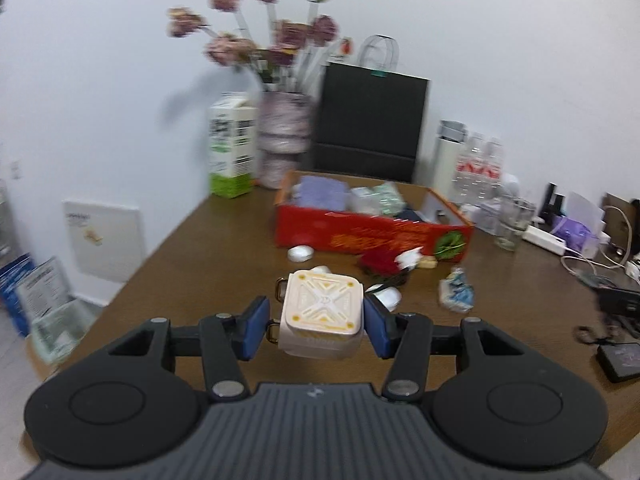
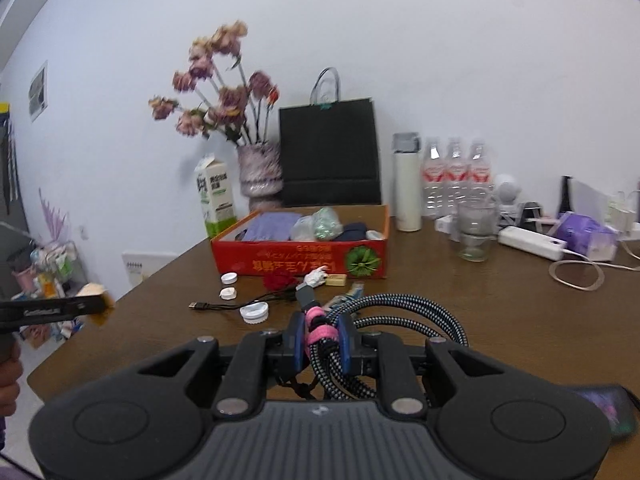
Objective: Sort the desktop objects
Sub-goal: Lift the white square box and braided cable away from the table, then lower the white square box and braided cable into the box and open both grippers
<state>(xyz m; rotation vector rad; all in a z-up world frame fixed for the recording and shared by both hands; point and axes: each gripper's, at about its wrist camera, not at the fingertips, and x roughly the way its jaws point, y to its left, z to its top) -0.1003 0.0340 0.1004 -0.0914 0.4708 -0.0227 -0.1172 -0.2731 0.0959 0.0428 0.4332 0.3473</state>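
Desktop clutter is partly sorted already: the red cardboard box (image 2: 300, 258) near the back of the brown wooden bench (image 2: 460, 292) holds a folded lilac cloth (image 2: 268, 226), some clear plastic packets (image 2: 320, 222) and something dark blue. I judge the job somewhere past its start, with plenty left.

My left fingers (image 1: 316, 322) are clamped on a cream square case with a raised cross pattern and yellow dots (image 1: 322, 312), lifted clear of the bench and facing the box, which is well ahead. My right fingers (image 2: 322, 340) are pressed together on a coiled black-and-white braided cable tied with a pink strap (image 2: 320, 330); its loops hang out to the right of the grip.

Left on the bench, in front of the box: three white round caps (image 2: 253, 313), a thin black cable with a plug (image 2: 224, 306), a crumpled dark red flower-like thing (image 2: 278, 280), a small yellowish block (image 2: 335, 280) and a blue-and-white wrapper (image 1: 456, 290). I reckon both held things go into the box next, then these.
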